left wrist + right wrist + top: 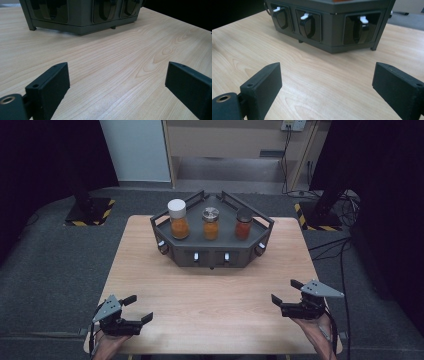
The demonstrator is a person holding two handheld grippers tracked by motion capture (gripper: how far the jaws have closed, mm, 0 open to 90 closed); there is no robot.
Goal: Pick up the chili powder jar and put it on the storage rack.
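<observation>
Both sets of jaws gape wide and empty: left gripper (136,309) near left, right gripper (283,291) near right, low over the worktop (210,295). Three spice jars (210,223) stand on the grey rack (212,255), far centre.

two black grippers are seen, each topped by a grey three-cornered plate: the left gripper (135,309) and the right gripper (285,291). each is made up of two flat, blocky black jaws with a small round hole near the tip, and a brass-ringed screw hole is set in the black body at lower left. a black cable is trailed from the right gripper. the forearms are left bare of sleeves.
</observation>
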